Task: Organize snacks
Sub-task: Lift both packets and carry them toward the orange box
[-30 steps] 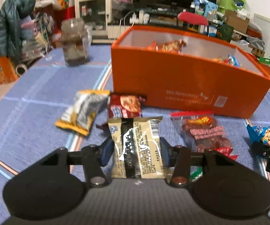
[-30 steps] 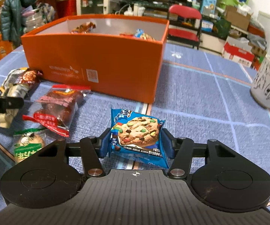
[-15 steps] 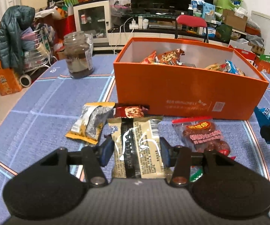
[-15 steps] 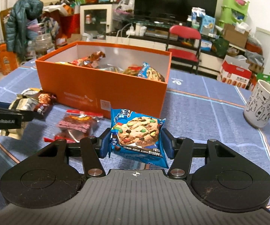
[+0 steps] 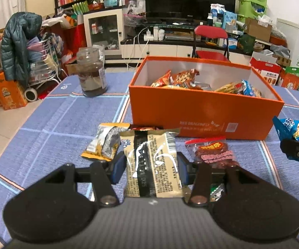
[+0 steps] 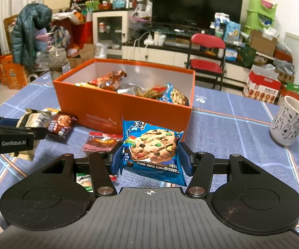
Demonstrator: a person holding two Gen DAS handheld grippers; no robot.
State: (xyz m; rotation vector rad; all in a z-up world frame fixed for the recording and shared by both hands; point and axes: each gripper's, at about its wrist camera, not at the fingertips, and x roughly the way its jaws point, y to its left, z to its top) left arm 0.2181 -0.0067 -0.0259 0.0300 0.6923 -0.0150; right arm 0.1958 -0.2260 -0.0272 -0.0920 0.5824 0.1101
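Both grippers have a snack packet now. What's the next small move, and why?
Probably carry both forward over the orange box and release there. The left gripper is shut on the beige packet, the right gripper on the blue cookie packet, and both packets hang clear of the table. The box is open, already holds snacks, and stands just ahead.

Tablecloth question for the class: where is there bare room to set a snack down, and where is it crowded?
Bare: the stretch between the orange box and the mug, and the tablecloth left of the box, in front of the jar. Crowded: the strip in front of the box, where loose packets lie close together.
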